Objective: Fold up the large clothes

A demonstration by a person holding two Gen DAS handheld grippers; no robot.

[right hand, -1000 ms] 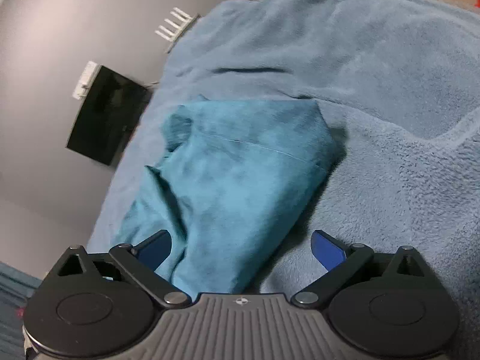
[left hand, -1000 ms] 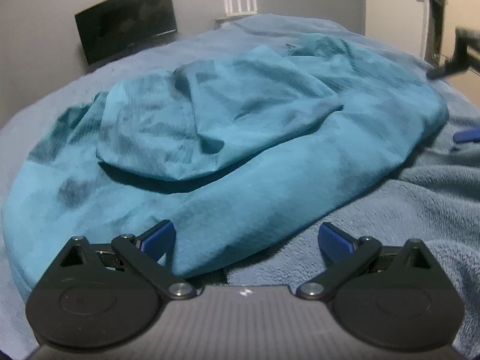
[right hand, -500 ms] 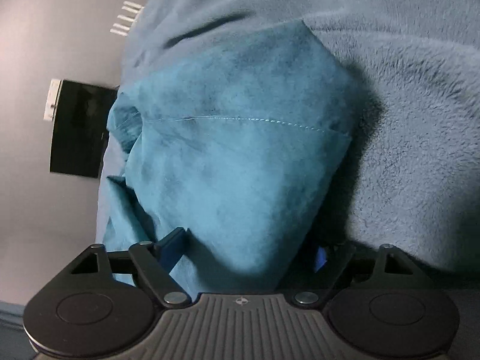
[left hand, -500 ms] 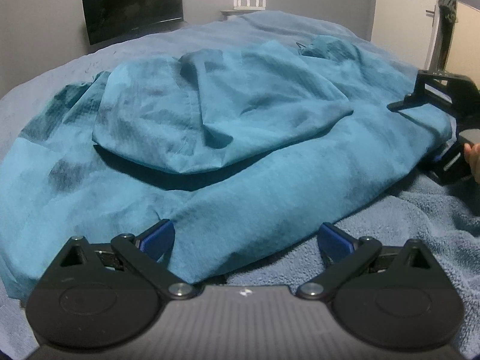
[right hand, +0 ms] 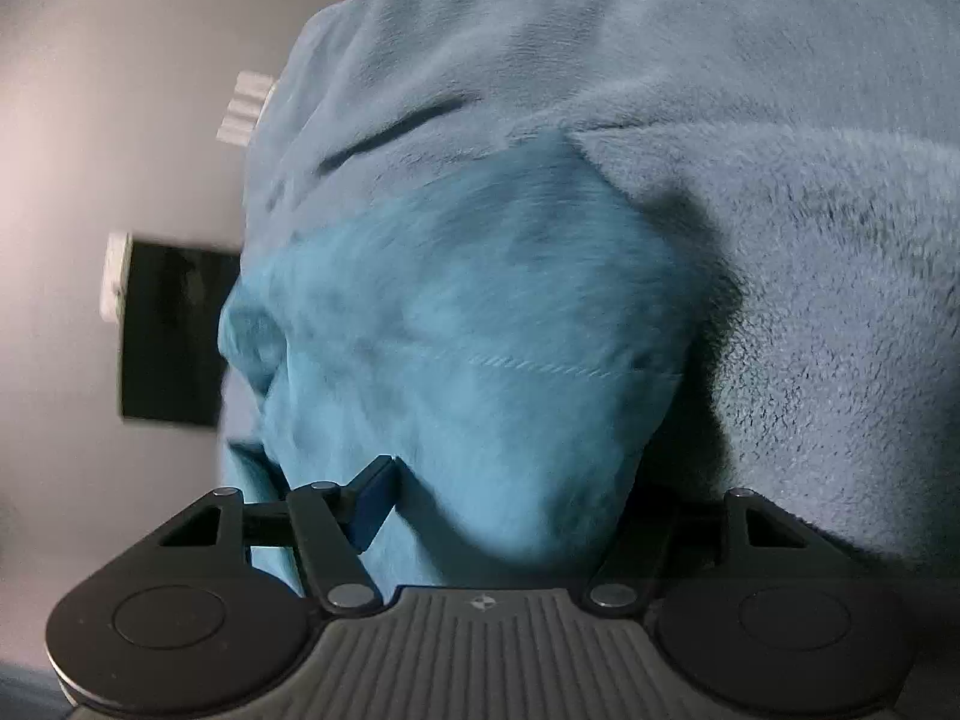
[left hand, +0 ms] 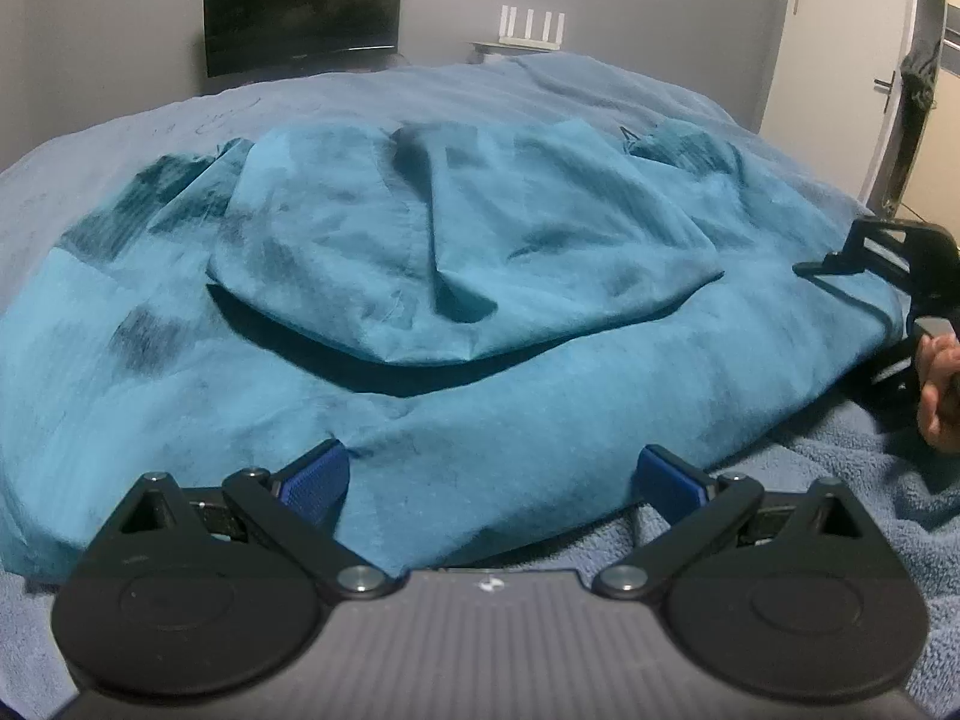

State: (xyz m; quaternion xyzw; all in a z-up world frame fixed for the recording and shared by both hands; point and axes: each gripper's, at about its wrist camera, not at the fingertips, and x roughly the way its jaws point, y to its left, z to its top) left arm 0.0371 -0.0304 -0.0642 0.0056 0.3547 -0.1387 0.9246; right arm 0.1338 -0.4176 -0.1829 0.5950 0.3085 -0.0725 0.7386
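From the left wrist, a large teal garment (left hand: 480, 312) lay spread over a grey-blue fleece blanket (left hand: 840, 498) on a bed, its near hem just in front of the left gripper (left hand: 489, 474). One flap had been laid back over the middle, leaving a loose, rumpled layer with a dark shadow under its edge. The left gripper's jaws stood wide apart; the cloth's hem lay between them, but neither blue pad pressed on it, so nothing was held. At the right edge the right gripper (left hand: 888, 300) sat at the garment's far corner, with a hand (left hand: 939, 390) behind it. Beyond the bed stood a dark monitor (left hand: 303, 9) and a white router (left hand: 531, 30) against the grey wall.

From the right wrist, the picture was blurred. A seamed corner of the garment (right hand: 480, 360) bulged between the jaws of the right gripper (right hand: 510, 498), which had just been closing. The left blue pad touched the cloth; the right one was hidden under the fabric, so whether the bite had firmed up I could not tell.

As a judgement, the folding was at an early stage: one rough fold-over was in place, the cloth was not yet flattened, and both near corners needed gripping before the next fold could be carried across.
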